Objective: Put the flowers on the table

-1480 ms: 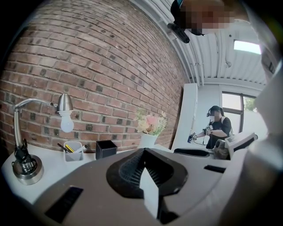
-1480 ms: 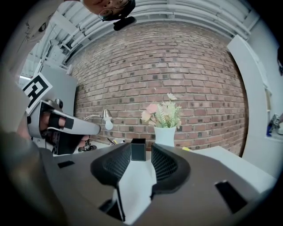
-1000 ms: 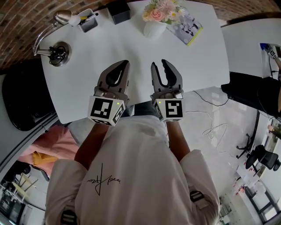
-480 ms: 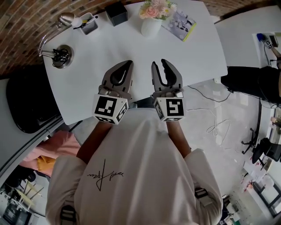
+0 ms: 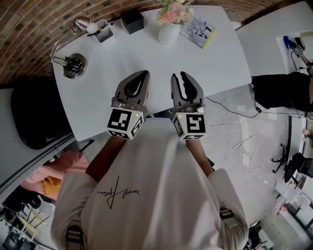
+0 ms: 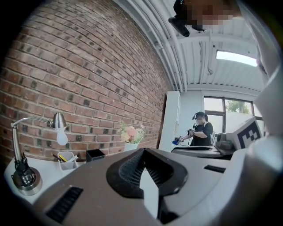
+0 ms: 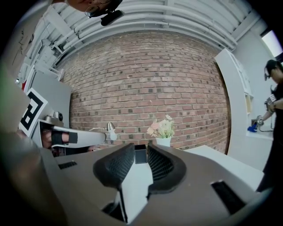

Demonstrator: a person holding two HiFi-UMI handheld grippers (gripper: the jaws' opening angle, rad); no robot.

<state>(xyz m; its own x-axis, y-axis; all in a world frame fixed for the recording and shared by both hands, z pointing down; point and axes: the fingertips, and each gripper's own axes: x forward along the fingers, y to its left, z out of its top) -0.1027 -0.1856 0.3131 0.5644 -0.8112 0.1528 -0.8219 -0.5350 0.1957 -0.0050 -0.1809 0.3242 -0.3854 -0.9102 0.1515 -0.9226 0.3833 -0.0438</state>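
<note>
The pink and cream flowers (image 5: 171, 12) stand in a white vase (image 5: 168, 32) at the far side of the white table (image 5: 220, 63), upright. They also show far ahead in the left gripper view, flowers (image 6: 131, 132), and in the right gripper view, flowers (image 7: 162, 128). My left gripper (image 5: 144, 73) hovers over the table's near edge, shut and empty. Beside it my right gripper (image 5: 179, 75) is open by a narrow gap; its jaws have just been closing with nothing between them. Both point level toward the brick wall, far short of the vase.
On the far left of the table stand a desk lamp (image 5: 72, 64), a pen holder (image 5: 102, 32) and a black box (image 5: 132, 20). A booklet (image 5: 198, 31) lies right of the vase. A black chair (image 5: 34, 112) is at left, cables (image 5: 239, 141) on the floor at right.
Both grippers have risen slightly and shifted a little over the table's near edge. The gap of the right jaws has narrowed. The flowers have not moved.
</note>
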